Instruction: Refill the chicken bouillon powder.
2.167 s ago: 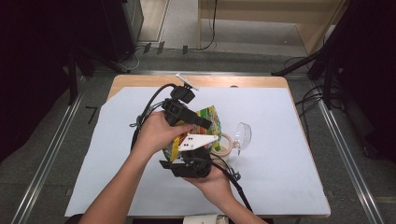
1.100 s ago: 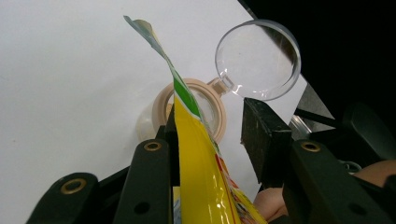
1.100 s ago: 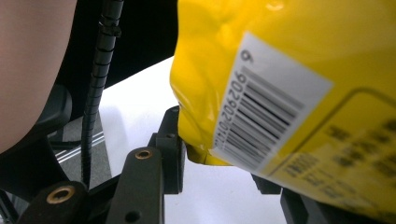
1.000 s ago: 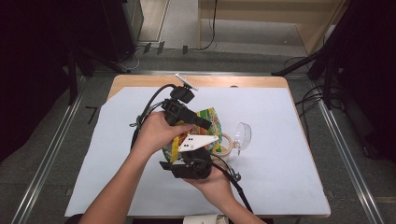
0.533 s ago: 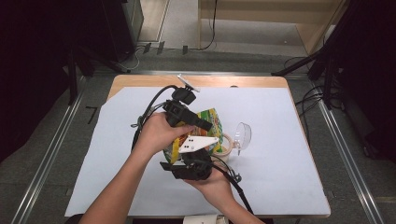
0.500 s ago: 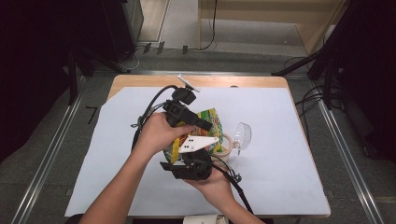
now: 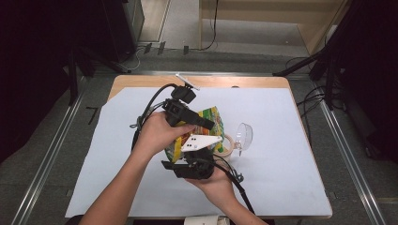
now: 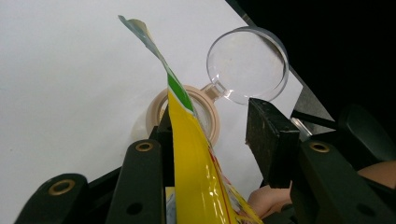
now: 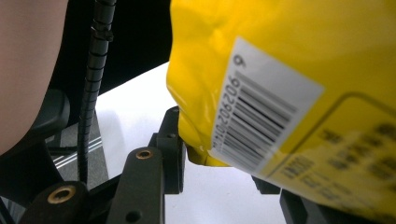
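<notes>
Yellow bag [image 7: 215, 116] of snacks, glossy, with green print and a barcode on one face, held up off the white sheet [image 7: 291, 154] just to the near left of the beige cup [image 7: 228, 145]. Long axis tilted, top corner leaning out over the cup's rim and the bulky bottom end toward the person. Seen edge-on in the left gripper view, with the torn-looking top corner rising above the cup's mouth.

Left gripper [image 8: 215, 126] set across the bag's upper part from the far left of the cup, jaws just been opening. One pad lies against the bag's thin edge, the other stands clear of it with a plain gap, so no squeeze there.

Right gripper [image 9: 217, 163] comes up from the near side of the cup and takes the bag's lower end. One jaw presses the bottom fold, while the other is mostly hidden behind the bulging plastic. Judged clamped on the bag and carrying its weight.

Cup stands open on the sheet, its clear round lid [image 7: 244, 136] swung out flat on the side away from the bag. Looks like a pour into the cup. For that, the bag's mouth has to sit squarely above the rim, and at present sits more over the near edge than the middle.
</notes>
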A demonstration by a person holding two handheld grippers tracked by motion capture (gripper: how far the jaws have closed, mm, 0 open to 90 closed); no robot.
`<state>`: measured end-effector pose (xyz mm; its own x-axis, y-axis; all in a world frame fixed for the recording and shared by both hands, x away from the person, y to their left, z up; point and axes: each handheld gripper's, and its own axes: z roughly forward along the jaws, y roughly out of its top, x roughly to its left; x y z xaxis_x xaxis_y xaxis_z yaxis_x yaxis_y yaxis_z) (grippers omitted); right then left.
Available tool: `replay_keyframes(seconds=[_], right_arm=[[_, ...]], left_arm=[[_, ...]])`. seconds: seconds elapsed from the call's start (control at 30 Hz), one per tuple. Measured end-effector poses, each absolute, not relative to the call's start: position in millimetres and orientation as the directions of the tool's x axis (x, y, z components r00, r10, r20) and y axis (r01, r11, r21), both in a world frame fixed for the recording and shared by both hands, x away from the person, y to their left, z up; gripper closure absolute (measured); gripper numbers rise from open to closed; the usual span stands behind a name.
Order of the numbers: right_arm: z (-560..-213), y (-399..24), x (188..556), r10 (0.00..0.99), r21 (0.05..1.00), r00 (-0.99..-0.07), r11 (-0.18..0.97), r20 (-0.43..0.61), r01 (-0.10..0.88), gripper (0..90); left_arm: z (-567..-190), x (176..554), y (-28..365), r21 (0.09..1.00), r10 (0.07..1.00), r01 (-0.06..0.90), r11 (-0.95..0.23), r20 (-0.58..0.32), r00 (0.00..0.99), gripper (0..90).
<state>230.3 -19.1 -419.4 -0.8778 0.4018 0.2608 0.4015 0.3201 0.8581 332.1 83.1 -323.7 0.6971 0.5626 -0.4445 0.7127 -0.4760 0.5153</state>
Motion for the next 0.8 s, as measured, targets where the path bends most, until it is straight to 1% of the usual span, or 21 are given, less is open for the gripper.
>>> replay_keyframes(seconds=[0.13,0.23,0.53,0.8], right_arm=[[-419,-20,231,0.394,0.856,-0.875,0.309,0.282,0.415,63.2],[-418,-19,230,0.4,0.858,-0.876,0.314,0.27,0.407,63.0],[-417,-18,232,0.407,0.85,-0.872,0.322,0.273,0.417,63.0],[-417,-18,234,0.409,0.847,-0.868,0.321,0.281,0.425,63.1]], left_arm=[[-322,332,83,0.516,0.567,0.712,-0.476,-0.439,0.697,60.1],[-323,333,83,0.509,0.567,0.711,-0.485,-0.436,0.699,64.2],[-324,339,81,0.484,0.575,0.71,-0.512,-0.421,0.702,72.8],[-326,344,78,0.466,0.575,0.717,-0.519,-0.431,0.696,73.0]])
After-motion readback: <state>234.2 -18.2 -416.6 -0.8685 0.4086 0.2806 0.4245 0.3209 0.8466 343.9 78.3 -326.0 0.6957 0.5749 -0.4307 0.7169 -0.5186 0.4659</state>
